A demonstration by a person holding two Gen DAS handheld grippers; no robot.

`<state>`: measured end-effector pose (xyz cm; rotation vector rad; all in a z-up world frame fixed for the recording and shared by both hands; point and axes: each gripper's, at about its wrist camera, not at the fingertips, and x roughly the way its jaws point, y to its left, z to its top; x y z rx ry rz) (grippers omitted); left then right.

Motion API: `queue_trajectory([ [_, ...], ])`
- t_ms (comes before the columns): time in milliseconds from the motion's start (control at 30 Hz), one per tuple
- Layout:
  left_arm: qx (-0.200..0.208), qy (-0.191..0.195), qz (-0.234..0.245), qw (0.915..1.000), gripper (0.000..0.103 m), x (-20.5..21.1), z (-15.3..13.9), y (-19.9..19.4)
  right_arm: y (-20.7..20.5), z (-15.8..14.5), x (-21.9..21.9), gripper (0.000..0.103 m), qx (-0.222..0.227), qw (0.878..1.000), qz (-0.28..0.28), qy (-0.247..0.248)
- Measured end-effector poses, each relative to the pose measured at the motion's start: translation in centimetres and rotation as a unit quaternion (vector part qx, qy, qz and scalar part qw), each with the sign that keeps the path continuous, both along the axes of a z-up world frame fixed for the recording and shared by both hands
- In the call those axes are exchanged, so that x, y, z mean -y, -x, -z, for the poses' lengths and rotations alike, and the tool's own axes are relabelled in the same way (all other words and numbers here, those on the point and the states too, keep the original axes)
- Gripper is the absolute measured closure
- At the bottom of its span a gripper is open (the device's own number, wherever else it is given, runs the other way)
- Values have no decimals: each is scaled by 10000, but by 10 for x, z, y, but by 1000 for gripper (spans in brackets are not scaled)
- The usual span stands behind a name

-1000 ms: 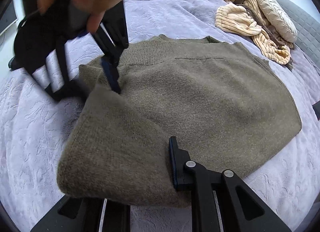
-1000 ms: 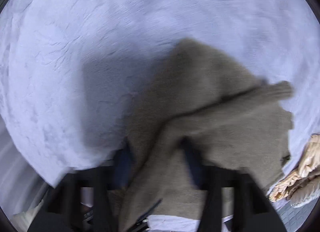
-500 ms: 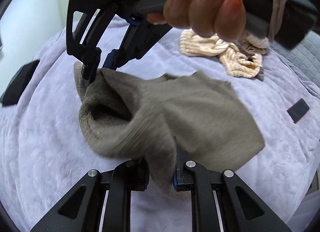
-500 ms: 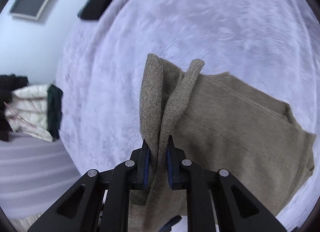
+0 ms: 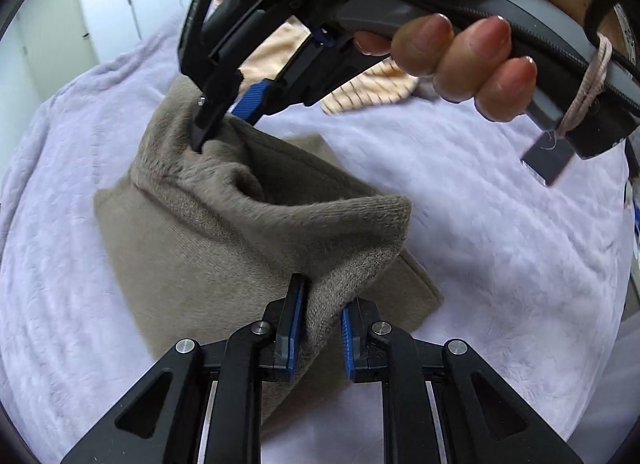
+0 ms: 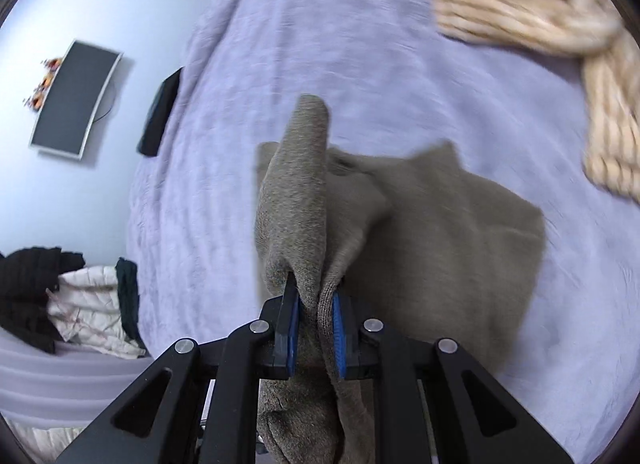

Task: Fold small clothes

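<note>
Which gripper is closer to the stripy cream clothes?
Right. The right gripper, gripping the brown sweater, hangs just before the stripy cream clothes; the left gripper holds the sweater's nearer edge.

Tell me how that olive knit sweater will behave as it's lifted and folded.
Probably floppy: the olive knit sweater sags between the left gripper and right gripper. Likely grippy, not slippery, since its fuzzy knit bunches between the pads. Thick folds suggest some weight, so it may drag.

bright, soft daylight; motion blur, fisheye edges
</note>
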<state>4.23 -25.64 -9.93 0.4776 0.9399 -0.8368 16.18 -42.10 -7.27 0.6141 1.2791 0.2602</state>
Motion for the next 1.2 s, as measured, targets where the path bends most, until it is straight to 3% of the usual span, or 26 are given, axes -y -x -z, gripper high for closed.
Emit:
queue_trajectory([
  [133,-178,-276,127,9994,85,14,27,13,23,50,33,87,-325,9989,326,45],
  [233,-185,-300,86,9993,85,14,33,15,33,72,47,81,-321,9970,594,-385],
  [300,-176,-305,88,9993,85,14,32,15,33,75,53,74,-255,9948,705,-686],
  [400,-230,-266,80,9993,85,17,30,15,25,72,55,73,-180,9937,752,-811],
  [467,-190,-237,92,9995,85,15,25,15,21,62,51,84,-62,9954,616,-735],
  [633,-193,-180,246,9993,85,16,20,20,34,39,48,88,171,9976,500,-449],
  [767,-262,-271,449,9983,85,20,28,31,50,67,66,88,-220,9968,770,-41],
  [867,-297,-298,467,9980,85,18,29,35,62,82,79,88,-285,9937,1067,-206],
  [1033,-540,-251,235,9980,85,5,17,32,78,73,82,75,-299,9926,1178,-55],
  [1067,-571,-271,182,9978,82,2,14,31,82,69,81,72,-324,9924,1191,14],
  [1133,-582,-296,24,9979,63,-8,8,31,94,59,79,61,-298,9922,1210,72],
  [1167,-546,-272,-106,9981,48,-14,4,30,101,53,77,57,-235,9925,1199,40],
  [1200,-527,-218,-235,9981,46,-21,-1,27,107,47,74,47,-175,9928,1185,1],
])
